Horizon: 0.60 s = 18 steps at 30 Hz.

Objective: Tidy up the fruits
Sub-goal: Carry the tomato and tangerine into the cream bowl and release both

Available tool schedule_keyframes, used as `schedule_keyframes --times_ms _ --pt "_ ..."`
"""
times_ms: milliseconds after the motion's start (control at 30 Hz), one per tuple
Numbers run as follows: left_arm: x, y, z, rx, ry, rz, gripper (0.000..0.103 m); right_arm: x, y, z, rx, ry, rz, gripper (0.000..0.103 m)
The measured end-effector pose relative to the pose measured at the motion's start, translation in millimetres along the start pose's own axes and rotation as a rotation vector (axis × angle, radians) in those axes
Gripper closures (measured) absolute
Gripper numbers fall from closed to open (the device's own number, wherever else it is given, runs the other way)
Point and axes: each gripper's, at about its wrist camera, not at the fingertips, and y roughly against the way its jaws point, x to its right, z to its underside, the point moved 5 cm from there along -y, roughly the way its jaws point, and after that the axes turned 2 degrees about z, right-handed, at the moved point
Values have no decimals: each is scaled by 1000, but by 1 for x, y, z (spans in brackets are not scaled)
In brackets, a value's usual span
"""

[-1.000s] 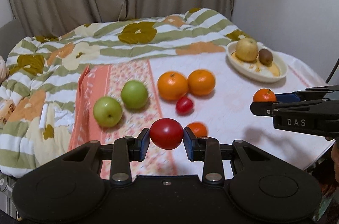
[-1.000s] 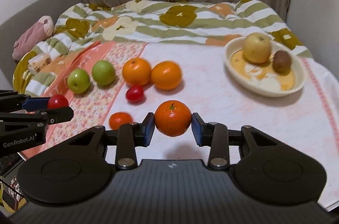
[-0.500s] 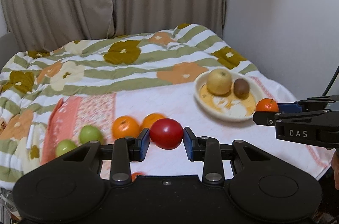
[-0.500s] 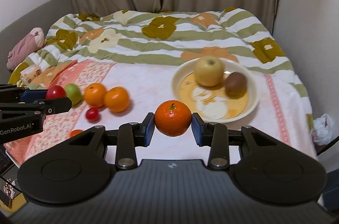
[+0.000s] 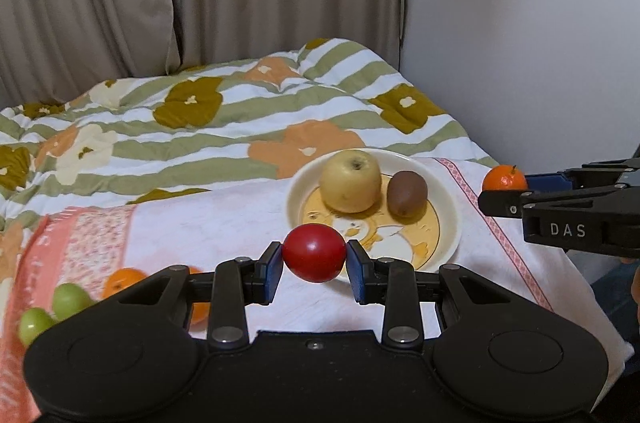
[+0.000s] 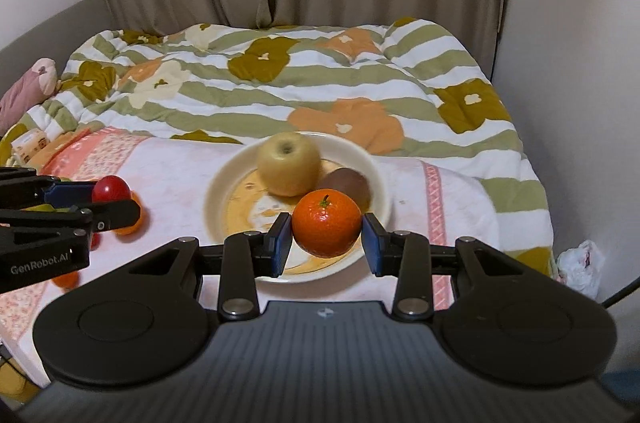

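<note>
Fruits: left gripper [image 5: 314, 254] clamps a tomato [image 5: 314, 253], right gripper [image 6: 326, 228] an orange [image 6: 326, 228]; the plate [image 6: 224, 183] has come just ahead of both jaws, ready for unloading.

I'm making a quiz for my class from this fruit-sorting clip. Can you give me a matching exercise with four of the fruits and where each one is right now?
Things:
1. tomato
2. mandarin
3. yellow apple
4. green apples

Places:
A. lying on the plate, next to the kiwi
B. held in the right gripper
C. on the cloth, left of the plate
D. held in the left gripper

Pairs: 1-D, 2-B, 3-A, 4-C
</note>
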Motion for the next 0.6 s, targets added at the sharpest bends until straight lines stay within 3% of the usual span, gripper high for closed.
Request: schedule_keyframes --times_ms 267,600 --pt "32 -55 -7 -57 -22 11 66 35 -46 -6 -34 21 -21 51" --pt "65 -106 4 -155 -88 46 65 47 -87 -1 -81 15 -58 51"
